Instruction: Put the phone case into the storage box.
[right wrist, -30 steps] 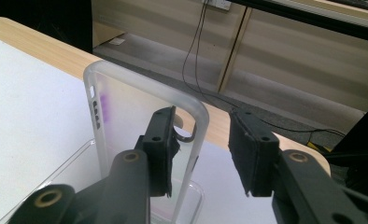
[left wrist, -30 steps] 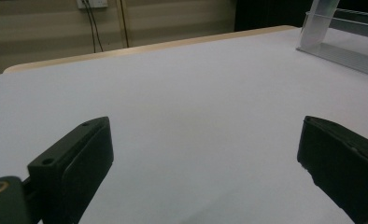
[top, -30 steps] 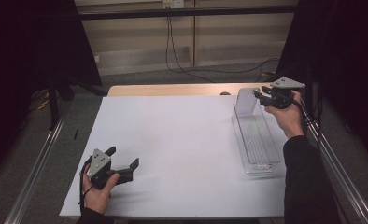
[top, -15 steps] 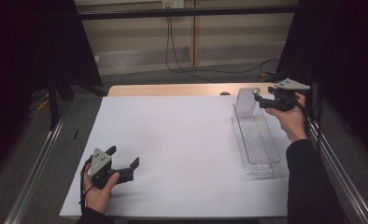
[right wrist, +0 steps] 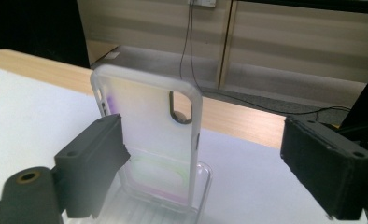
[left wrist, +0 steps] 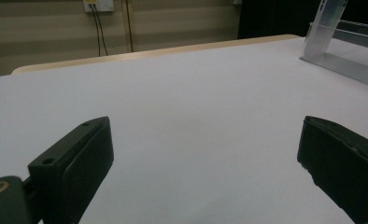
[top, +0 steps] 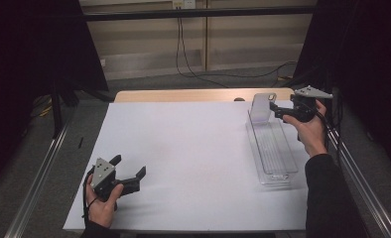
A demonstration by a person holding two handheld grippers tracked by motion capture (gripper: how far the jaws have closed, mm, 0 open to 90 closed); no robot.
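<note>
Since 1 second ago the right gripper (top: 279, 110) has drawn back a little toward the right edge of the bench (top: 193, 148), away from the phone case (top: 261, 107), while the left gripper (top: 130, 174) has stayed where it was near the front left corner.

The right gripper is held in a hand (top: 310, 130) at the far right of the bench, its 2 jaws spread wide and closed on nothing. In the right gripper view the translucent phone case (right wrist: 147, 135) stands upright between the jaws, nearer the left one, with its camera cut-out at the top. Whether that jaw touches the case cannot be told. The case stands at the far end of a clear plastic tray (top: 273, 151) that lies lengthwise along the right side of the white bench, and its lower edge rests inside the tray (right wrist: 173, 205).

The left gripper sits low over the bench, held in the other hand (top: 101, 206), its jaws wide apart and empty. In the left gripper view bare white bench (left wrist: 187, 112) lies between the 2 jaws, and the tray (left wrist: 345, 51) with the case shows far off at the upper right.
</note>
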